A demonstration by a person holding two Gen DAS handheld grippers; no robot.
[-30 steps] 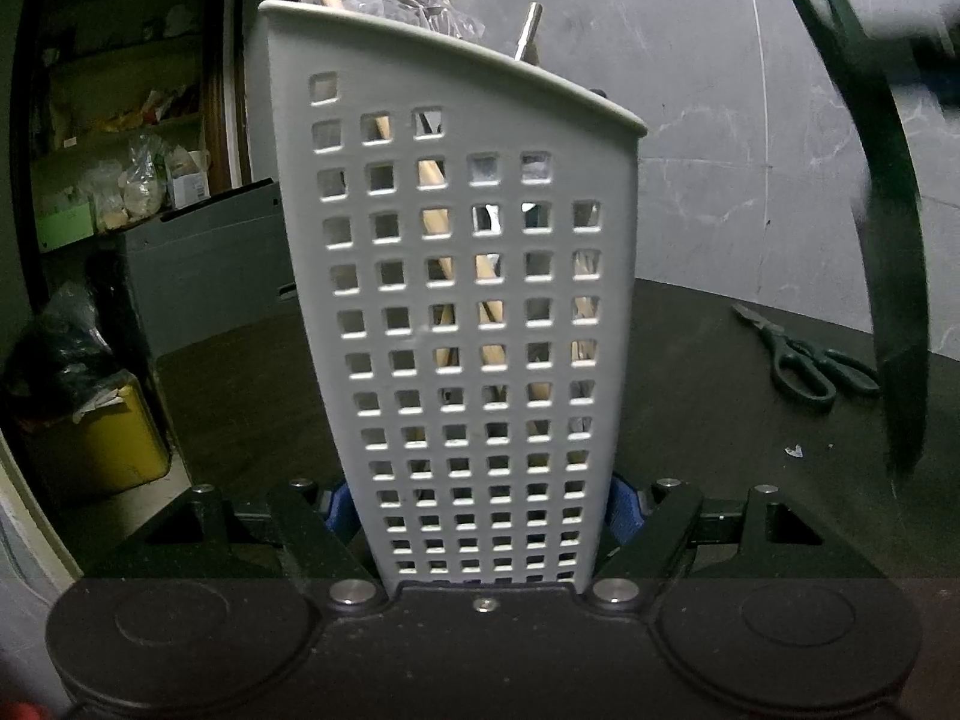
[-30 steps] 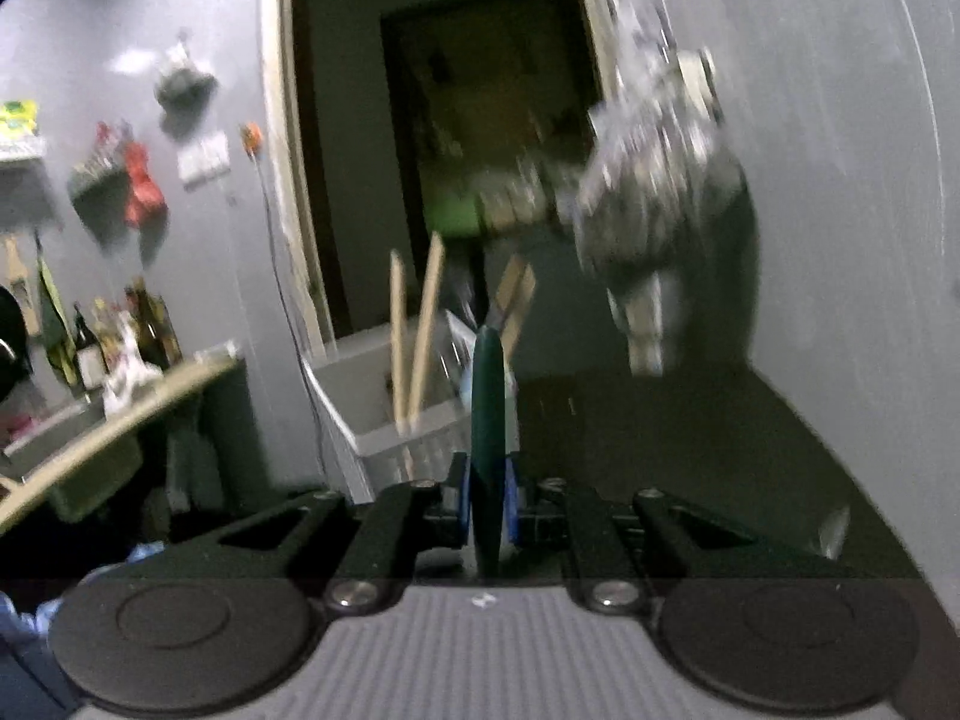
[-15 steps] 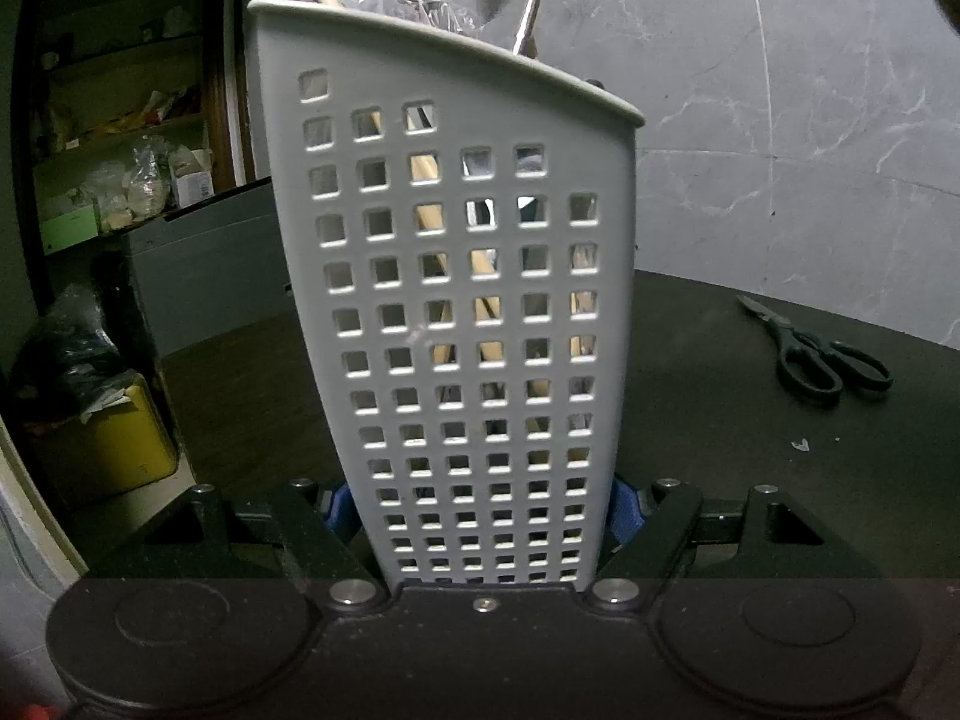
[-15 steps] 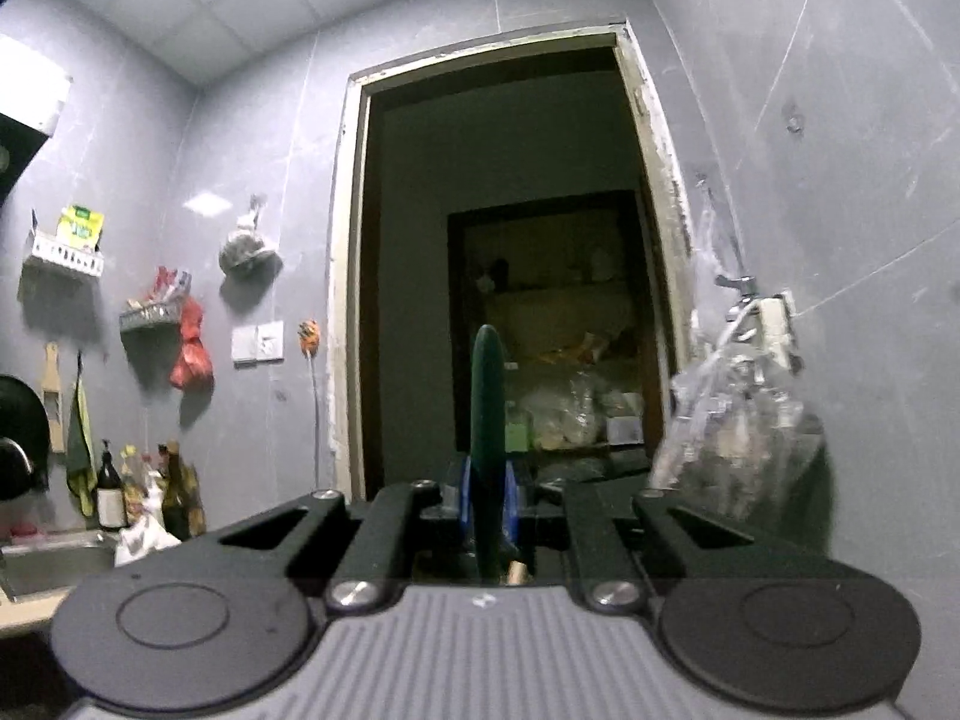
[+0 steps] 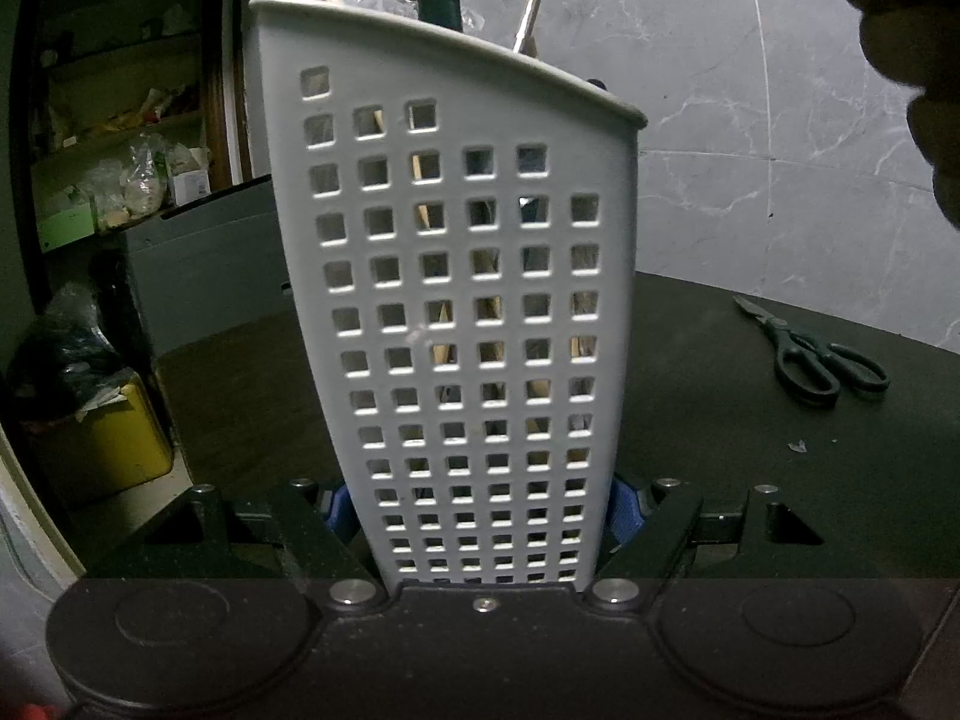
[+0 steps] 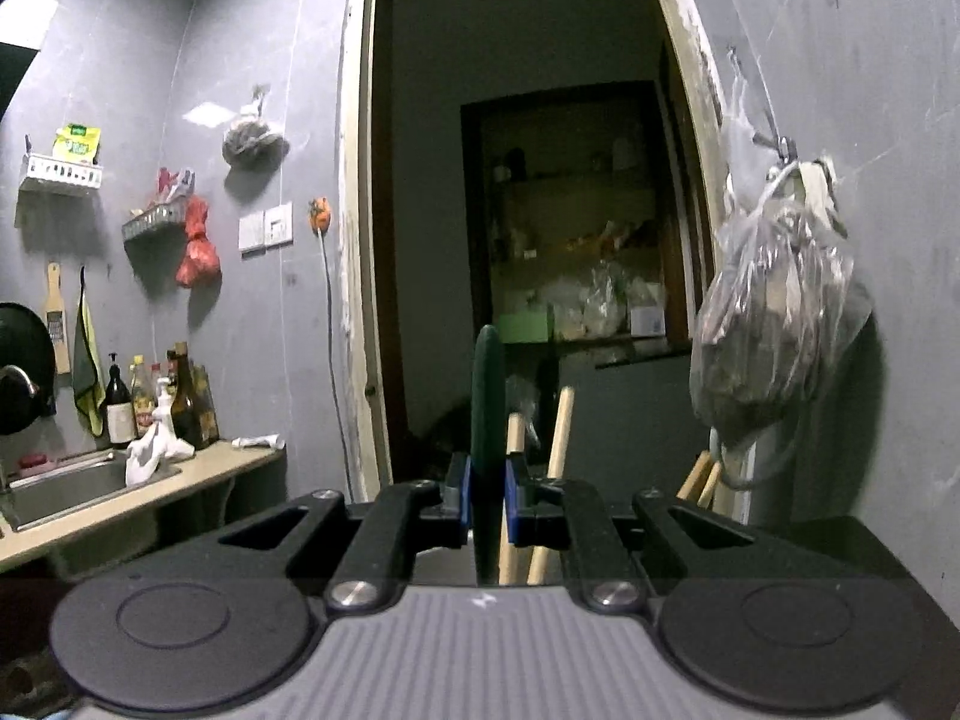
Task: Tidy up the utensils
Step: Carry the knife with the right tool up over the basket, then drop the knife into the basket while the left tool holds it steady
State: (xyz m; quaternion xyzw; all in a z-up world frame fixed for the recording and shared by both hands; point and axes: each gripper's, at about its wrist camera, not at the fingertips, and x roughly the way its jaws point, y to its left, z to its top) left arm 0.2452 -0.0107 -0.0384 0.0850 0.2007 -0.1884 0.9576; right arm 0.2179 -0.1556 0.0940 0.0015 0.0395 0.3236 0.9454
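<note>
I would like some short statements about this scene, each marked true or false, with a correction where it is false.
1. The left gripper holds the white perforated utensil holder. True.
2. The scissors stand inside the holder. False: they lie on the dark table.
3. The right gripper is open, with nothing in it. False: it is shut on a dark green handle.
4. Wooden sticks rise from the holder. True.

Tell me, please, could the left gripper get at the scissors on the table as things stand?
Probably not: the left gripper is clamped on the white basket, and the scissors lie apart to its right.
</note>
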